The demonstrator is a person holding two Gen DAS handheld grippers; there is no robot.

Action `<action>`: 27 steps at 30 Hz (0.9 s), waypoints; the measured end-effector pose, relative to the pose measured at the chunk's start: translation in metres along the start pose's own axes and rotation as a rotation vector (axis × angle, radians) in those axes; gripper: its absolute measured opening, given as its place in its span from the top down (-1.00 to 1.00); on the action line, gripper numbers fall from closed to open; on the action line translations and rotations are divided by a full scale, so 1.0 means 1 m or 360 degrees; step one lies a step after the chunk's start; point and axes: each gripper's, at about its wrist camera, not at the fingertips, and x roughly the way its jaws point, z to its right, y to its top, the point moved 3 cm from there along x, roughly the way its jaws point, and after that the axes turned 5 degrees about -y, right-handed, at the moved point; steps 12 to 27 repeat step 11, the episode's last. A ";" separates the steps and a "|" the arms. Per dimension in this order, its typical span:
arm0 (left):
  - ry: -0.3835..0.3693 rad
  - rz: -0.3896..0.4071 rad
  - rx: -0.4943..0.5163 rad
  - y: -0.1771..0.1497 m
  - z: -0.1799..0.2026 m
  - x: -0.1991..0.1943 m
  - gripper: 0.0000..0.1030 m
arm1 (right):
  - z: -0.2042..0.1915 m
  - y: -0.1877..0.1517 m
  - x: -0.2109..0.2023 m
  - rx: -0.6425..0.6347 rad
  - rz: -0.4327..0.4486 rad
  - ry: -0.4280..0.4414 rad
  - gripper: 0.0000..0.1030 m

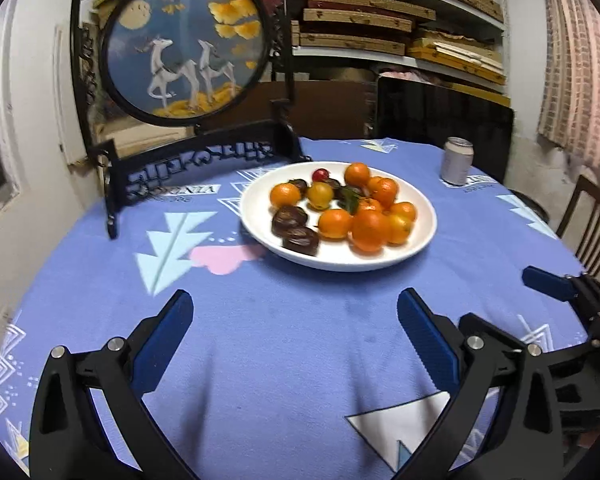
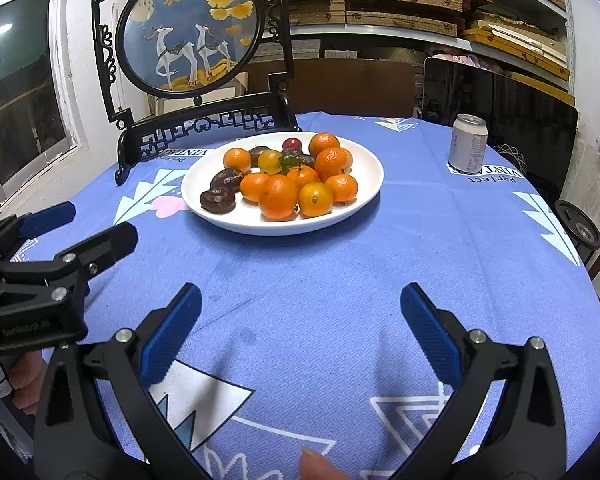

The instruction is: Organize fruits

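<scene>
A white plate point(image 1: 340, 265) point(image 2: 280, 229) sits mid-table on the blue cloth. It holds several oranges point(image 1: 368, 229) point(image 2: 278, 197), a few dark brown fruits point(image 1: 293, 220) point(image 2: 218, 201), a yellow fruit point(image 1: 320, 195) point(image 2: 270, 161) and a small red one point(image 1: 320, 175) point(image 2: 292, 144). My left gripper point(image 1: 296, 312) point(image 2: 102, 222) hovers open and empty over the cloth, short of the plate and to its left. My right gripper point(image 2: 300, 300) is beside it, also open and empty. In the left wrist view only one of its blue fingers point(image 1: 548, 282) shows, at the right edge.
A silver can point(image 1: 457, 161) point(image 2: 468, 145) stands to the right of the plate. A black-framed round deer screen point(image 1: 184, 40) point(image 2: 188, 28) stands at the table's back left. A wooden chair point(image 1: 592, 216) is at the right edge. A fingertip point(image 2: 316, 465) shows at the bottom.
</scene>
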 end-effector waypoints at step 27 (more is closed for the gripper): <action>0.0001 -0.0040 -0.0129 0.002 -0.016 0.005 -0.97 | 0.002 0.000 0.001 0.0005 -0.0001 0.0001 -0.96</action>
